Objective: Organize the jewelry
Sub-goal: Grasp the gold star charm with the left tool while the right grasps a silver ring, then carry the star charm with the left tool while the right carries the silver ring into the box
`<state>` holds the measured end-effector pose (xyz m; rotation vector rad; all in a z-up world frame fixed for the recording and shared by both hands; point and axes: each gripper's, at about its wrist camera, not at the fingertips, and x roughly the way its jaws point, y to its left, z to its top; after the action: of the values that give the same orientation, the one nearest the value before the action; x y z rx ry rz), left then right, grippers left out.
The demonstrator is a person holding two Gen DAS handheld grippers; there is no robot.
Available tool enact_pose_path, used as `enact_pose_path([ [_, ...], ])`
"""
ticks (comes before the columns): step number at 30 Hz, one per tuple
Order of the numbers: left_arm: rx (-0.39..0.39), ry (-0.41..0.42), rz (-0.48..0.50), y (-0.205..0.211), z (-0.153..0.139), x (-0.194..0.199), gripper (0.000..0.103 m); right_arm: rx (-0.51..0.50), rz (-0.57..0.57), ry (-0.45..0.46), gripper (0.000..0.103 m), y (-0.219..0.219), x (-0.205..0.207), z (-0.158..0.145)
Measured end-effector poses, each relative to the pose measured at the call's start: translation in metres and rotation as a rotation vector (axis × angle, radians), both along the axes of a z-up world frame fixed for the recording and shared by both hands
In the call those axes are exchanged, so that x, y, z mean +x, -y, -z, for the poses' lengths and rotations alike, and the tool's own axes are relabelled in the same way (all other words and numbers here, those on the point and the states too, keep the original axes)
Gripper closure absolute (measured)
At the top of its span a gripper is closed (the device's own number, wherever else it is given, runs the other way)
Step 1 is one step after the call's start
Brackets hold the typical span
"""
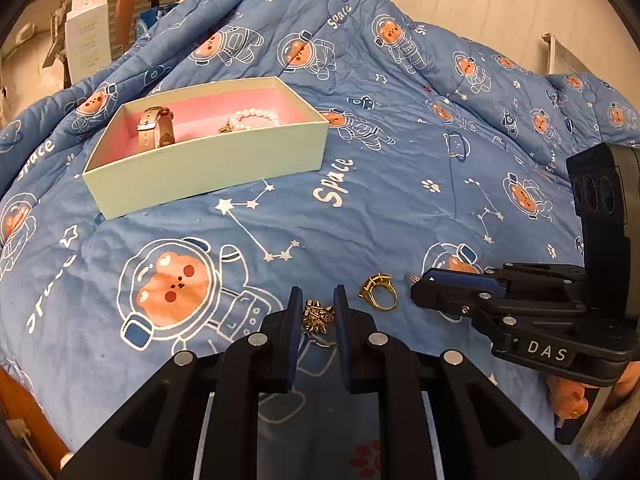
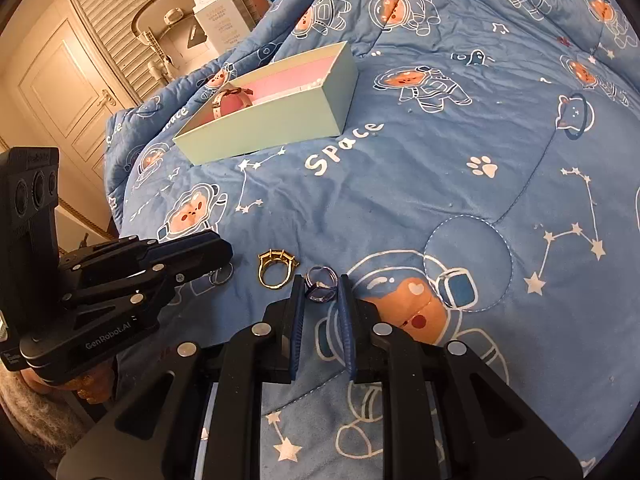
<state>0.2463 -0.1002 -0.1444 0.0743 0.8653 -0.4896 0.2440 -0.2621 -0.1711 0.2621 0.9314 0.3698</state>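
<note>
Blue space-print quilt [image 1: 400, 200]; white carton [image 1: 88, 40]; cream door [image 2: 60, 92].

Pale green box [image 1: 208, 168], pink lining, mid-bed, holds strap watch [image 1: 154, 126] and pearl bracelet [image 1: 256, 118]. Near bed's front edge: gold brooch [image 1: 317, 316], gold ring [image 1: 380, 292], silver ring [image 2: 322, 285].

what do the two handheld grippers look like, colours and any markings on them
Both are matte black plastic linkage frames with round silver pivot pins. The left gripper and right gripper each have two flat fingers faced with dark blue pads. White lettering reads "DAS" on the right gripper's side and "GenRobot.AI" on the left one's. Each carries a black upright camera block with round lenses. No cables are visible.
</note>
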Motion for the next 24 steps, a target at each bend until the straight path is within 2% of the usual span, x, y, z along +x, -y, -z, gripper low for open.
enact_pose_path([
  [5, -0.028, 0.011, -0.036, -0.015, -0.008, -0.009, 0.088, -0.03, -0.019, 0.038, 0.086, -0.004, -0.005, -0.007],
  [11, -0.023, 0.018, -0.074, -0.03, -0.017, -0.01, 0.088, -0.049, -0.052, 0.085, 0.086, -0.01, -0.008, -0.021],
  [24, -0.04, 0.047, -0.083, -0.045, -0.037, 0.001, 0.088, -0.03, -0.107, 0.149, 0.086, -0.025, 0.013, -0.056],
])
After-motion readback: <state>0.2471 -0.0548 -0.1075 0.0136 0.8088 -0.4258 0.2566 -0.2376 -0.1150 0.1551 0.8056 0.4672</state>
